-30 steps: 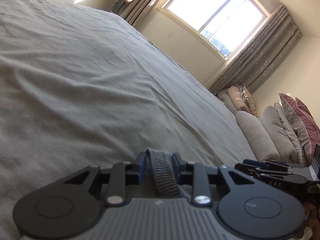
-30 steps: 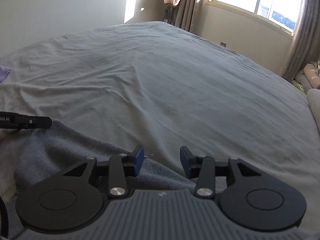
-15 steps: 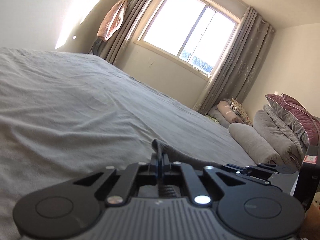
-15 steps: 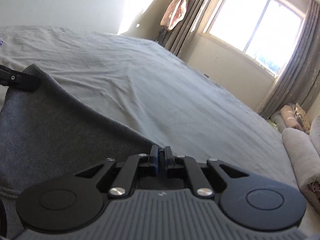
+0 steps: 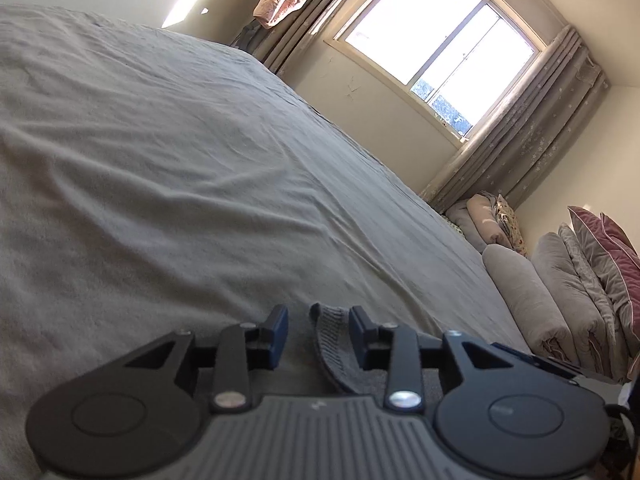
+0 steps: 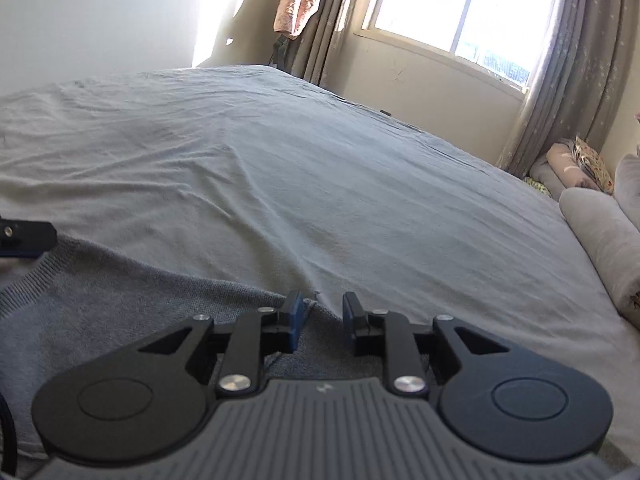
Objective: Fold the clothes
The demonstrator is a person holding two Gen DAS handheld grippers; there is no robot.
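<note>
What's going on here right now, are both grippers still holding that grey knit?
A person is folding a grey knit garment on the bed with two handheld grippers. Both grippers' jaws are opening. The left gripper has the garment's ribbed edge loose between its fingers, pads not pressing. The right gripper stands over the garment's far edge, nothing pinched. The garment lies flat on the sheet.

A knitted sweater (image 6: pixel 120 300) lies on the bed (image 6: pixel 320 180) at its near edge. Rolled bedding (image 5: pixel 532 292) sits along the bed's right side, a window (image 5: pixel 436 44) behind.
</note>
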